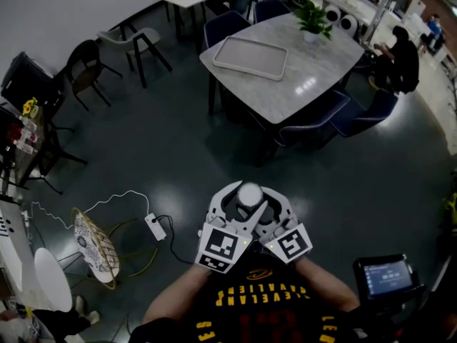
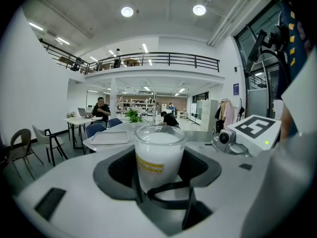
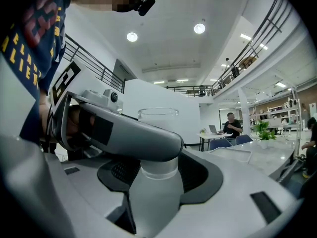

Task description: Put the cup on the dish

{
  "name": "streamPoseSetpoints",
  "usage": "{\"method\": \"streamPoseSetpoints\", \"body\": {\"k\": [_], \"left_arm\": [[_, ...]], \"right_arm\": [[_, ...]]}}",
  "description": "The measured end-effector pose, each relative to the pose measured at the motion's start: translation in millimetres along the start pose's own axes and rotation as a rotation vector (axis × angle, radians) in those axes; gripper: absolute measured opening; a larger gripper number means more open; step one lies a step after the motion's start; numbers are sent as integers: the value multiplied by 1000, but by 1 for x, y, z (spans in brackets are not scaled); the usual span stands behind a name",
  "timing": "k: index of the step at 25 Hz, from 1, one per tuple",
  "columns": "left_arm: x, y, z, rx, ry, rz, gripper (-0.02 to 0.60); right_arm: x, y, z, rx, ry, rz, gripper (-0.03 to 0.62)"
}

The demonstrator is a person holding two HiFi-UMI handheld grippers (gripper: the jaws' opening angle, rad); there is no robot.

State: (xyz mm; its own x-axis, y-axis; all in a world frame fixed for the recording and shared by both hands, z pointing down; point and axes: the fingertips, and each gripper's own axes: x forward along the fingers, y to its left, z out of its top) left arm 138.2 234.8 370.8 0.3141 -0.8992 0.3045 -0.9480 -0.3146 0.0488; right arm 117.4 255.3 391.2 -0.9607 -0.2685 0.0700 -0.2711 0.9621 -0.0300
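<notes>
A clear cup (image 1: 250,194) of white liquid hangs over the dark floor, held between both grippers. In the left gripper view the cup (image 2: 159,155), with its yellow label, stands upright in the left gripper (image 2: 158,170), whose jaws close on its sides. My right gripper (image 3: 156,182) grips the same cup (image 3: 157,117) from the other side, and a jaw of the left gripper crosses in front of it. Seen from the head, the left gripper (image 1: 239,200) and right gripper (image 1: 263,201) meet just ahead of my chest. The dish, a pale rectangular tray (image 1: 251,57), lies far ahead on a marble table (image 1: 321,73).
Dark blue chairs (image 1: 225,26) ring the table, which also carries a potted plant (image 1: 312,16). A person (image 1: 403,57) sits at its right end. On the floor lie a power strip (image 1: 155,226) with a cable and a wire side table (image 1: 96,245). A small screen (image 1: 385,275) stands at lower right.
</notes>
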Motion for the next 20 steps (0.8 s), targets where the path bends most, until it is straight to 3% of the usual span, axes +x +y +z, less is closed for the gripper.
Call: {"method": "streamPoseSetpoints", "body": {"k": [9,20], "left_arm": [[22,84,18,56,5,-26,262],[30,167,16,50,19,-81,262]], "right_arm": [[84,-31,13,-12,-3,-38,245],[168,-42,10,-5,31,-85,245]]}}
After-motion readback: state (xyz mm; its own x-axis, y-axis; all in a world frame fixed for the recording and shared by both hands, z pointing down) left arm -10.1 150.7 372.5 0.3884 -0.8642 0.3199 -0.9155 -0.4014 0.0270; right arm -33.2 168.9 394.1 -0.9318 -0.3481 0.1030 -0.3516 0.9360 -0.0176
